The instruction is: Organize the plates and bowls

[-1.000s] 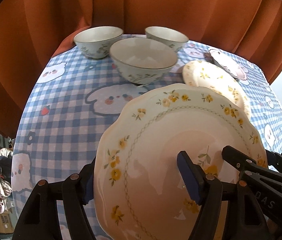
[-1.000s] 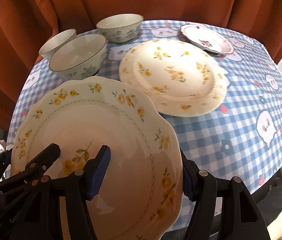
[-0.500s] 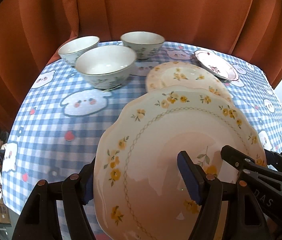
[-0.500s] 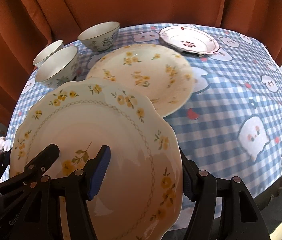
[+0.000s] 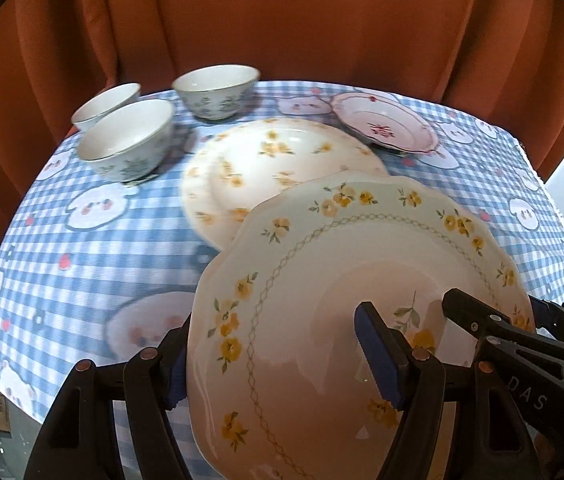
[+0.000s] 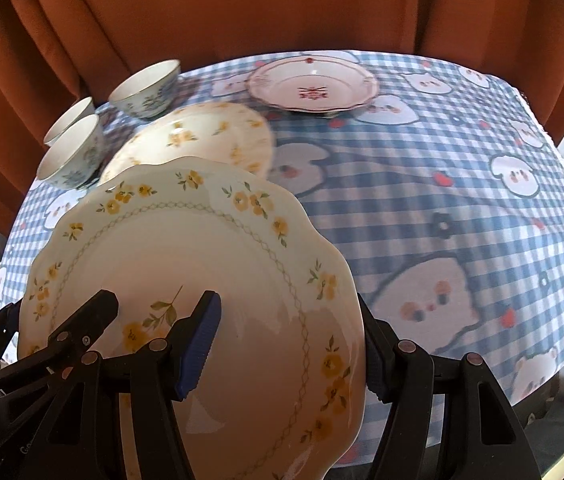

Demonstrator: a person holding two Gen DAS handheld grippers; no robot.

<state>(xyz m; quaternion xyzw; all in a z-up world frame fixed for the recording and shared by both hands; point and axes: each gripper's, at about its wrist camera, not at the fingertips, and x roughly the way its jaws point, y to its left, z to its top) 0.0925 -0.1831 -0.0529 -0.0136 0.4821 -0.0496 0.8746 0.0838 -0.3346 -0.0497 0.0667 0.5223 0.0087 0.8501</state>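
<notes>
The table [image 5: 94,248] is covered by a blue-and-white checked cloth [image 6: 461,184] printed with cartoon faces; its far edge is backed by rust-orange curtains [image 5: 282,20]; pale daylight is seen beyond the right edge.

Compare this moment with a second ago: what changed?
Both grippers, left and right, carried the scalloped yellow-flower plate rightward, so it now overlaps the yellow-flower plate on the table. Unchanged: both grips, the three bowls, the pink plate.
</notes>
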